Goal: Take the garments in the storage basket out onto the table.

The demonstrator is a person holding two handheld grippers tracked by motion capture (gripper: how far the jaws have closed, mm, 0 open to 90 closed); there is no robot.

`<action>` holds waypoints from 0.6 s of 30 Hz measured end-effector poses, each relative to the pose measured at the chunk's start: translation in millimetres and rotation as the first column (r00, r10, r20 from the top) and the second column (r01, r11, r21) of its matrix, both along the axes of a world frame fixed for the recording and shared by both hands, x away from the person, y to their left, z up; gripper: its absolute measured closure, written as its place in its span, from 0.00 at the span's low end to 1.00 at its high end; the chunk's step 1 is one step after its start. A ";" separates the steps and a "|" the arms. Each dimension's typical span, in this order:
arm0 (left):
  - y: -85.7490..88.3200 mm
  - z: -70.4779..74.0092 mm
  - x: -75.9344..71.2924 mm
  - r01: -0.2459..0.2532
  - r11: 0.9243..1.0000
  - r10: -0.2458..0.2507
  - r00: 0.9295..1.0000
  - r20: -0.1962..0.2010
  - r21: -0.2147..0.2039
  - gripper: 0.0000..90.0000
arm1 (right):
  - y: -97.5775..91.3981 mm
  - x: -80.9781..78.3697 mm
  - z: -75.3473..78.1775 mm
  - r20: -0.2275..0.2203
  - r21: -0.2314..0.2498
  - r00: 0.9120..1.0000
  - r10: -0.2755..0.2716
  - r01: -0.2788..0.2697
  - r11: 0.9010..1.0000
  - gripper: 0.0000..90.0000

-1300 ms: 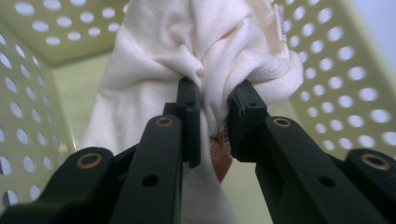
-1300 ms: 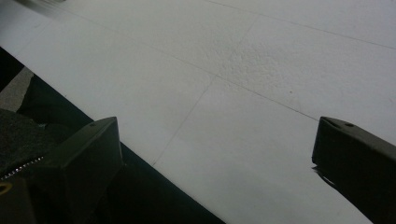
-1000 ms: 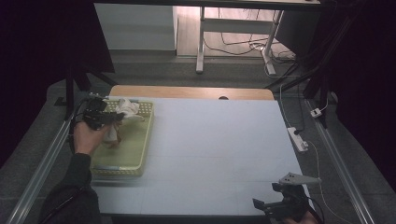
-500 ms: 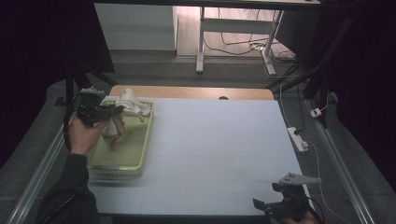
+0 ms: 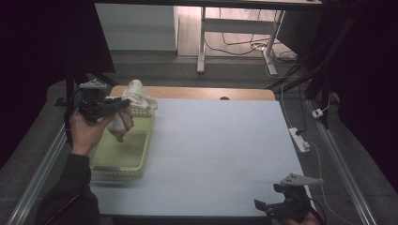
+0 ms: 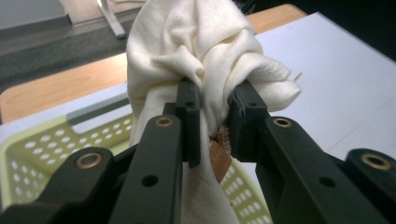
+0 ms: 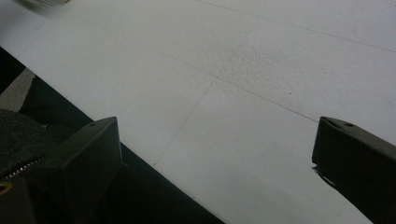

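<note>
Resting near the table's (image 5: 216, 154) near right corner, the right gripper (image 5: 277, 208) has its jaws spread wide with only bare white tabletop between them in the right gripper view, well apart from the work. Across at the left edge sits the basket (image 5: 126, 159), a pale green perforated tray with its long axis running from the near edge toward the far one. Over its far end the left gripper (image 5: 117, 104) is pinching the cloth (image 5: 133, 96), a cream bundle with a brown patch hanging at its lower part. In the left gripper view the two black jaws press into the cloth (image 6: 201, 51) at a gathered waist, with a bunched head billowing beyond the jaw tips and a tail dropping below them toward the basket (image 6: 51, 140). So the cloth's long axis hangs roughly upright from the grip, head toward the far edge, tail pointing down into the basket; whether the tail touches the basket floor I cannot tell. The left gripper points level toward the table's right, across the basket's long axis. Judging from this, the left hand alone carries the next move, likely toward the open tabletop to its right, and the tail must clear the basket's right wall
</note>
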State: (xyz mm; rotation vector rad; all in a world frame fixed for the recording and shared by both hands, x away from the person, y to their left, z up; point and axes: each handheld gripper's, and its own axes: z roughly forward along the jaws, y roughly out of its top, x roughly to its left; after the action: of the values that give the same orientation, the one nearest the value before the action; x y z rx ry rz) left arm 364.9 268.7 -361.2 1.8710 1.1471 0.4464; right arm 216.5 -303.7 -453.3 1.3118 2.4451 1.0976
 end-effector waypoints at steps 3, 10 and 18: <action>-3.5 5.3 -3.0 0.012 1.000 -0.012 1.000 0.022 -0.008 0.85 | 0.0 0.0 0.0 0.000 0.000 1.000 -0.001 0.001 1.000 0.02; -11.9 13.2 -7.2 0.040 0.999 -0.040 0.997 0.062 -0.009 0.85 | 0.0 0.1 0.0 0.000 0.000 1.000 -0.001 0.001 1.000 0.02; -20.3 22.5 -12.7 0.074 0.997 -0.071 0.993 0.098 -0.028 0.85 | -0.1 -0.1 0.0 0.001 0.000 1.000 -0.001 0.001 1.000 0.02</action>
State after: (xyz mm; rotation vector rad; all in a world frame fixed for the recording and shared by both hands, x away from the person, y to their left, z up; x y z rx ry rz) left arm 352.2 248.4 -338.7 1.8367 1.0130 0.4704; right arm 216.4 -303.8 -453.3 1.3115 2.4436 1.0978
